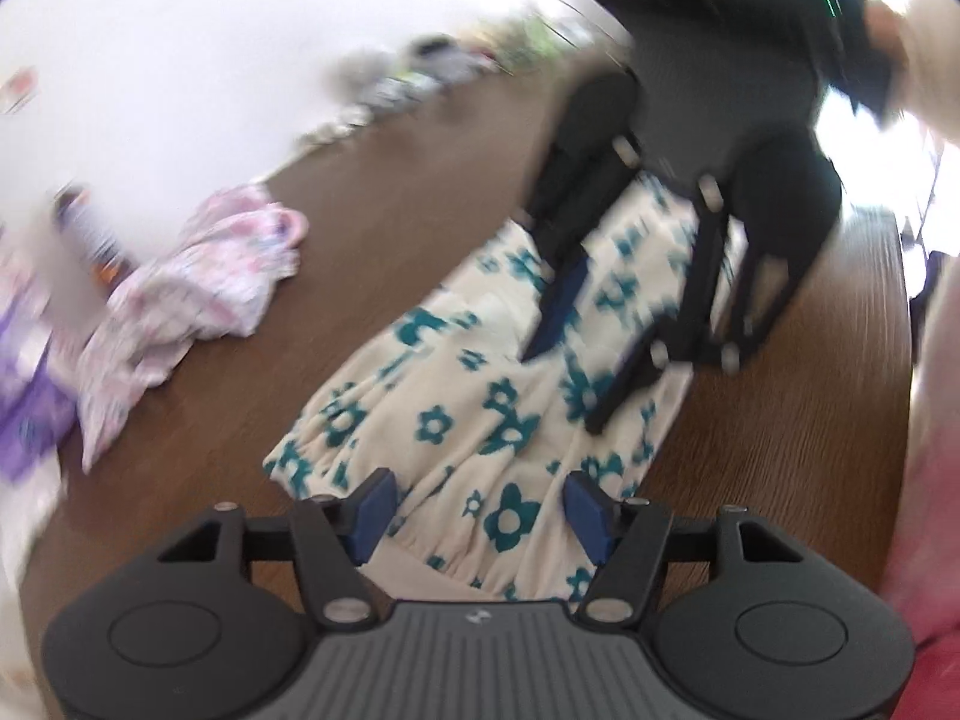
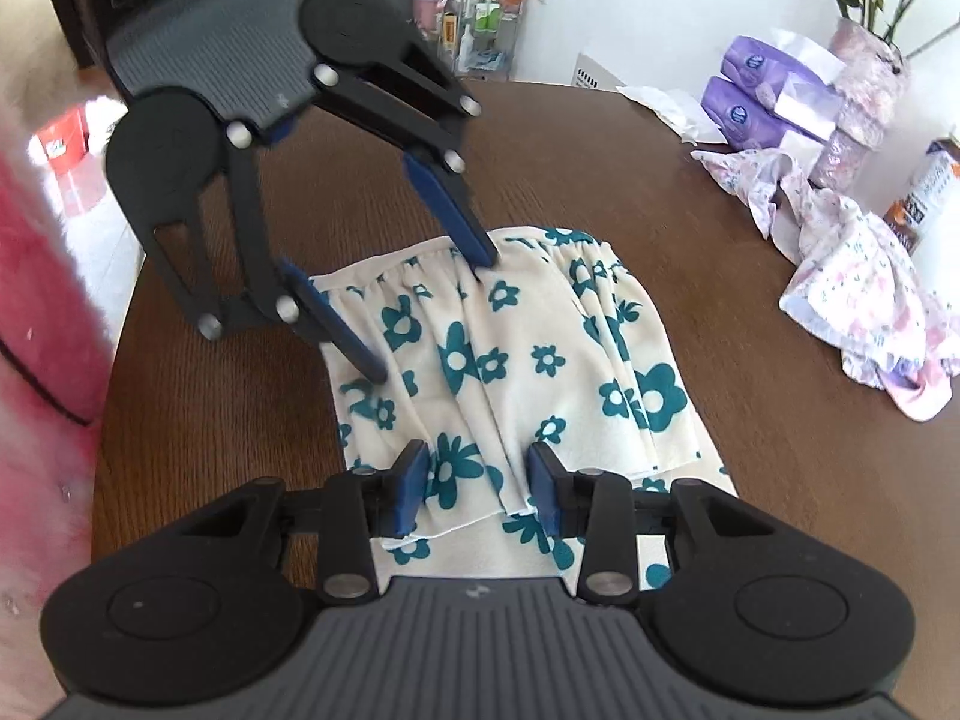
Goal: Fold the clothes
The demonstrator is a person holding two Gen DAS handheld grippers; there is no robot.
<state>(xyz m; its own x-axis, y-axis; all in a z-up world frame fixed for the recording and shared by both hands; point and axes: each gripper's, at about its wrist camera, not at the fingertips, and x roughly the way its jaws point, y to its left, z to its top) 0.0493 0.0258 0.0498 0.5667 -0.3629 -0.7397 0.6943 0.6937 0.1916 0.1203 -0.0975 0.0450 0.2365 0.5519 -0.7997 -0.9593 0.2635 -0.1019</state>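
Note:
A cream garment with teal flowers (image 1: pixel 468 420) (image 2: pixel 528 360) lies folded flat on the brown wooden table (image 2: pixel 600 138); its gathered elastic edge is on the left gripper's side. My left gripper (image 1: pixel 483 510) (image 2: pixel 433 317) is open, and its fingertips point down onto that gathered edge. From the opposite end, my right gripper (image 2: pixel 478 495) (image 1: pixel 565 390) is open too. Its blue pads (image 2: pixel 411 495) straddle a loose folded layer at the hem. The left wrist view is motion-blurred.
A crumpled pink-and-white floral garment (image 1: pixel 204 288) (image 2: pixel 858 288) lies further along the table. Purple tissue packs (image 2: pixel 756 96), a vase of flowers (image 2: pixel 858 90) and a carton (image 2: pixel 927 192) stand beyond it. A pink-red object (image 2: pixel 36 300) sits past the table's curved edge.

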